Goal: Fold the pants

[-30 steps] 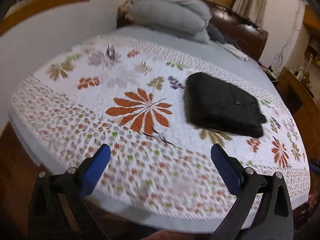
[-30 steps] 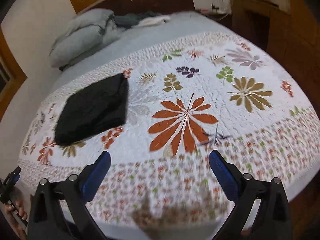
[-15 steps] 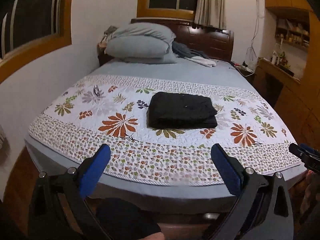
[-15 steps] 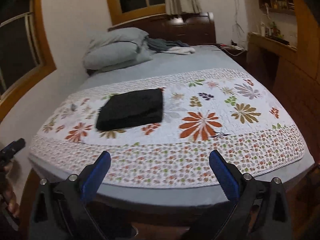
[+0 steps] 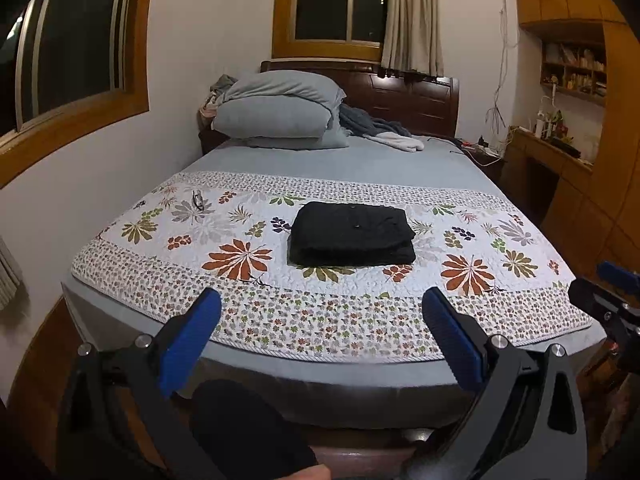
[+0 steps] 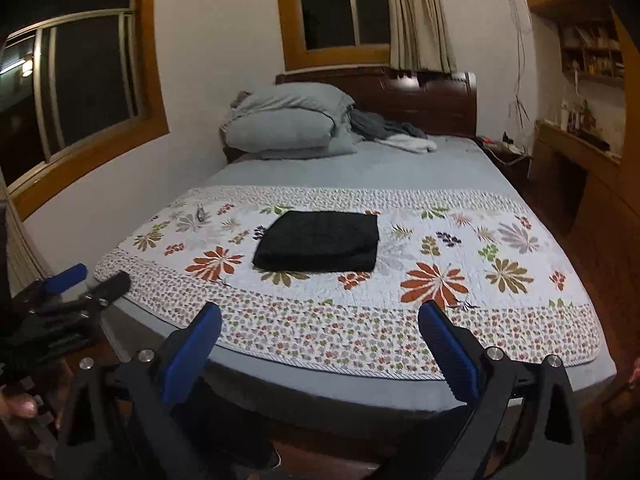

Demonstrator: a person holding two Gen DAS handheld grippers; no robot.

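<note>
Setting: home bedroom, lived in.
Bed [image 5: 280,364]: fills most of the room, grey sheet, dark wooden headboard [image 5: 404,100] against the far wall.
Bedding: floral quilt [image 5: 320,312] across the foot half; grey pillows [image 5: 276,118] stacked at the head, loose clothes [image 5: 376,128] beside them.
Windows: wood-framed, one behind the headboard with a beige curtain [image 5: 412,16], one on the side wall [image 6: 84,96]; dark outside.
Furniture: wooden desk [image 5: 556,156] and wall shelves [image 5: 572,68] crowded with small items, too small to identify.
Floor: wood [image 6: 600,256].
</note>
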